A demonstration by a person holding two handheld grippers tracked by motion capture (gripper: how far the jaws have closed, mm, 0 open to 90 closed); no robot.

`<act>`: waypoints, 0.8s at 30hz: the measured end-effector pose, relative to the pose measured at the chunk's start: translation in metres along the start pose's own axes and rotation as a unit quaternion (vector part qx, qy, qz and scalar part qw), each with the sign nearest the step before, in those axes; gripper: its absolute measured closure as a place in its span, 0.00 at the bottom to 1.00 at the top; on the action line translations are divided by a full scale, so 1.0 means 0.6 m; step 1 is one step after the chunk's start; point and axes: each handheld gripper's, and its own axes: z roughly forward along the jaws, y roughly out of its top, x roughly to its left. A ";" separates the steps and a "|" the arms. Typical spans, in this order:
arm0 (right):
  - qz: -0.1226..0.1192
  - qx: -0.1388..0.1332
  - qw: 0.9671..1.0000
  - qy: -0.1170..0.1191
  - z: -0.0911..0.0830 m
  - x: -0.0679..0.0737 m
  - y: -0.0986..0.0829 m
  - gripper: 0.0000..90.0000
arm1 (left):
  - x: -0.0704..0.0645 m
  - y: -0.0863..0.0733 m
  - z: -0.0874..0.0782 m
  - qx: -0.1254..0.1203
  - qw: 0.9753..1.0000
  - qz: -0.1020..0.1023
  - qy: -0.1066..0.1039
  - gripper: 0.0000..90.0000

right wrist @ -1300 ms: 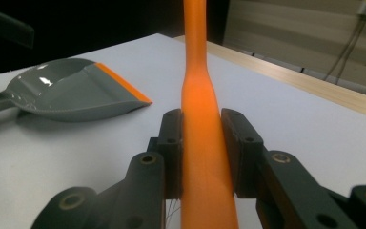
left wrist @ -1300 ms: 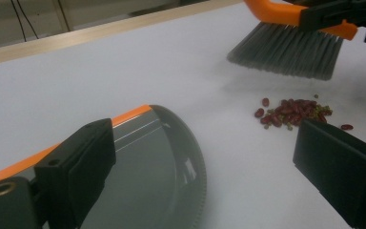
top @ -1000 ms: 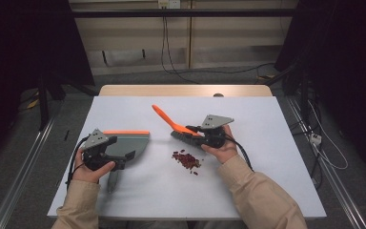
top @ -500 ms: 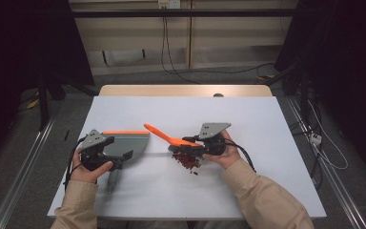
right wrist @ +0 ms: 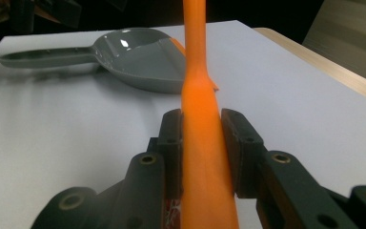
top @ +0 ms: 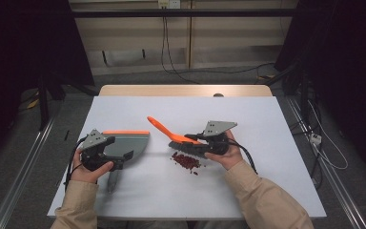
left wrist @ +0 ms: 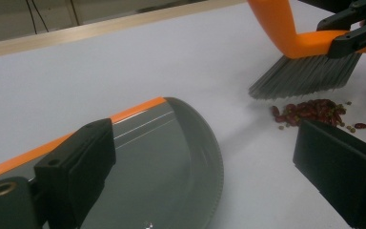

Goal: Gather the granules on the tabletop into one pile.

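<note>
Work in hand: you were sweeping a small heap of beans (top: 186,161) into a dustpan (top: 124,144) with a brush (top: 174,136).
Right gripper (top: 201,141): clamped on the orange brush handle; in the right gripper view both pads pressed flat against the handle (right wrist: 200,143), one on each side.
Brush position: bristles (left wrist: 305,76) were down at the bench (top: 267,124), just behind the heap as the left gripper view showed it, handle slanting up and away toward the far left in the high view.
Left gripper (top: 106,155): you held it at the handle end of the dustpan; the left gripper view showed its pads standing well apart with the pan between them, so it read as open, resting over the pan rather than squeezing it.
Dustpan position: flat on the bench, left of the heap, its mouth turned toward the beans, orange strip along its far edge.
Beans: dark red, with a few small greenish ones, in one loose heap between pan and brush, touching neither pan.
Gap: bare bench lay between the pan lip (left wrist: 217,162) and the heap.
Done: brush gripped and set behind the heap; pan placed and aimed.
Left: no beans in the pan yet, by my reading; the whole sweep across the gap remained, then lifting the pan.
Risk: the unclamped pan could slide when the beans hit its lip.
</note>
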 end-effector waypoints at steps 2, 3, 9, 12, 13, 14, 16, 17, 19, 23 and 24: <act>0.006 -0.002 1.000 -0.004 -0.006 0.002 0.002 0.80 | 0.000 0.000 0.001 0.000 1.000 0.000 0.000 0.08; 0.007 -0.003 1.000 -0.005 -0.010 0.004 0.003 0.80 | 0.000 0.000 0.001 0.001 1.000 0.001 0.000 0.08; 0.015 -0.019 1.000 0.007 -0.029 0.027 0.010 0.80 | -0.002 0.000 0.000 0.001 1.000 0.001 0.000 0.08; 0.013 -0.022 1.000 0.017 -0.033 0.049 0.009 0.80 | -0.002 0.000 0.001 0.002 1.000 0.001 -0.001 0.08; 0.015 -0.023 0.999 0.021 -0.033 0.056 0.007 0.80 | -0.002 0.000 0.001 0.002 1.000 0.001 -0.001 0.08; 0.016 -0.025 0.999 0.026 -0.034 0.063 0.004 0.80 | -0.002 0.000 0.001 0.003 1.000 0.001 -0.001 0.08; 0.025 -0.025 0.999 0.033 -0.033 0.076 -0.002 0.80 | -0.002 0.000 0.000 0.002 1.000 0.001 0.000 0.08; 0.023 -0.023 0.999 0.037 -0.031 0.081 -0.005 0.80 | -0.002 0.000 0.000 0.001 1.000 0.000 -0.001 0.08; 0.032 -0.020 0.998 0.049 -0.027 0.091 -0.013 0.80 | -0.002 0.000 -0.001 0.000 1.000 -0.002 0.000 0.08; 0.029 -0.004 0.998 0.060 -0.014 0.097 -0.024 0.80 | -0.001 0.000 0.000 0.002 1.000 0.000 0.000 0.08; 0.030 -0.005 0.998 0.058 -0.011 0.095 -0.025 0.80 | -0.001 0.000 -0.001 0.002 1.000 0.002 0.001 0.08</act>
